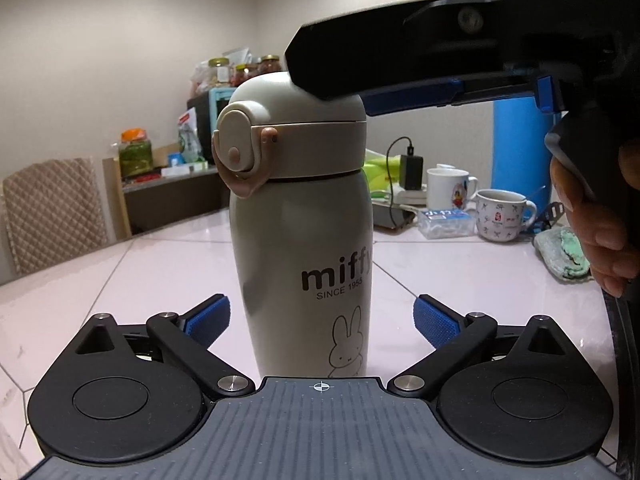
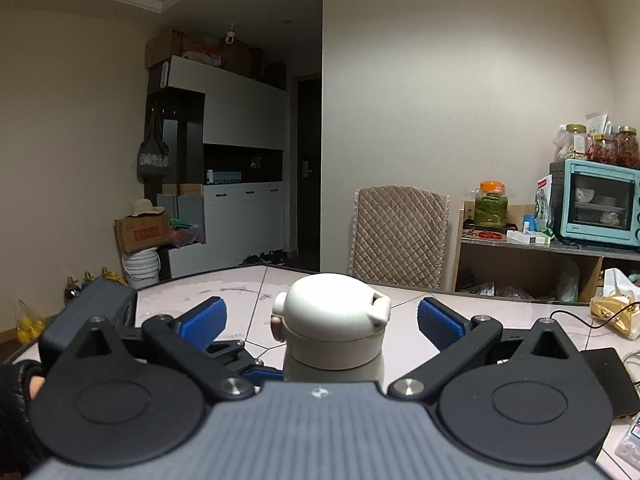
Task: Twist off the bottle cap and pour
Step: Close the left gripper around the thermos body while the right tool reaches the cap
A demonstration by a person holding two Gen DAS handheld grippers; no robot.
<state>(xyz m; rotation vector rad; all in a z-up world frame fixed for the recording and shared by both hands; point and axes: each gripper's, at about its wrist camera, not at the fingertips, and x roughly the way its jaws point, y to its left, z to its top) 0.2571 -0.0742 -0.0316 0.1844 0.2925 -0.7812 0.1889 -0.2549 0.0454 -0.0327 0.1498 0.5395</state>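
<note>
Standing upright on the table (image 1: 460, 276), the bottle (image 1: 304, 248) has its cap (image 2: 334, 322) fully on, both the left tongs (image 1: 321, 318) and right tongs (image 2: 322, 318) spread wide around it, nothing gripped, unscrewing and pouring yet to come.

Readable text on the bottle

"miffy" is printed in large dark letters on the grey body of the bottle (image 1: 304, 248), the last letter cut off by the curve; "SINCE 1955" is set beneath it in small capitals. Print on the blue packet (image 1: 446, 222) and on the cardboard box (image 2: 142, 234) cannot be read.
</note>
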